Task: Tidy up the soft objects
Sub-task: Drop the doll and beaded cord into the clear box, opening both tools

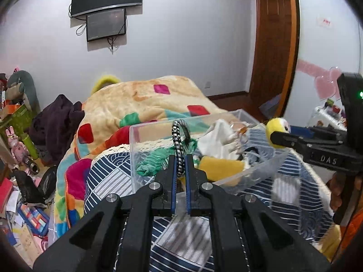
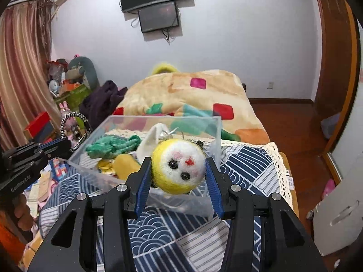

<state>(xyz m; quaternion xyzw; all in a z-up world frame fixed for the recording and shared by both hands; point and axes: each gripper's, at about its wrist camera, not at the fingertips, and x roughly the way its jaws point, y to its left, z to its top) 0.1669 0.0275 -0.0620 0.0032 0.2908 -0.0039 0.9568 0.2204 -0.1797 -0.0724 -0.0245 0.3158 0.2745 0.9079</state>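
Observation:
A clear plastic box point(image 1: 145, 176) point(image 2: 215, 136) stands on the blue patterned bedspread. It holds a green knitted piece point(image 1: 158, 161) point(image 2: 113, 146), a white cloth point(image 1: 217, 142) point(image 2: 154, 136) and a yellow soft item point(image 1: 220, 166) point(image 2: 124, 165). My left gripper point(image 1: 180, 158) point(image 2: 65, 145) is shut on a black-and-white braided cord loop point(image 1: 179, 142) point(image 2: 73, 119) above the box's near-left rim. My right gripper point(image 2: 179, 161) point(image 1: 275, 139) is shut on a yellow and white felt ball with a face point(image 2: 178, 166) point(image 1: 275, 128), held just over the box's near edge.
A folded colourful fleece blanket point(image 1: 145, 104) point(image 2: 192, 93) lies behind the box. A dark garment point(image 1: 56, 120) point(image 2: 102, 99) sits at its left. Toys and boxes clutter the floor at left point(image 1: 20, 192). A wooden door point(image 1: 274, 45) and floor are at right.

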